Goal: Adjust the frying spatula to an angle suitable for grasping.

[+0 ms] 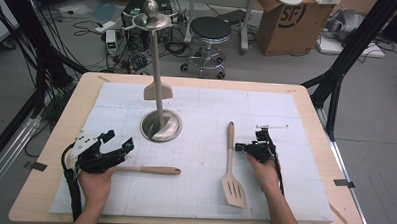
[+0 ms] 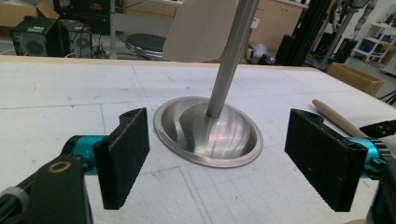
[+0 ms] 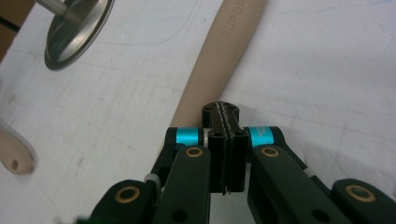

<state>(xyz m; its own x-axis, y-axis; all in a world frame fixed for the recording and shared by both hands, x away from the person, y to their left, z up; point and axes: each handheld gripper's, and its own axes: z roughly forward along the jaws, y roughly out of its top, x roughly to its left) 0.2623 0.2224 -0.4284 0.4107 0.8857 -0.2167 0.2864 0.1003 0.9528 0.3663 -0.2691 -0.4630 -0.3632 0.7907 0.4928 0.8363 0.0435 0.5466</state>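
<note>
Workshop floor lay behind the desk, with a round black stool, a cardboard box and loose cables. A white mat covered most of the wooden desk.

Landmark: the metal stand, a round steel base with a tall pole, set left of the mat's centre. A beige spatula blade hung against the pole, well above the base.

Slotted spatula lay flat on the mat to the right of the stand, handle pointing away from the person, slotted head nearest the desk's front edge. In the right gripper view the handle ran up and away just beyond the jaw tips, lettering visible on it; whether the tips touched it, I could not tell.

Right hand-held gripper sat just right of that handle, further from the stand than the spatula. Its jaws were pressed together, pads meeting, nothing between them.

Left hand-held gripper was near the front left of the stand, with a wooden-handled tool on the mat just beneath and to its right. Jaws spread wide, holding nothing; in the left gripper view the pads framed the stand's base from a short way off.

A second beige handle end showed at the left edge of the right gripper view.
</note>
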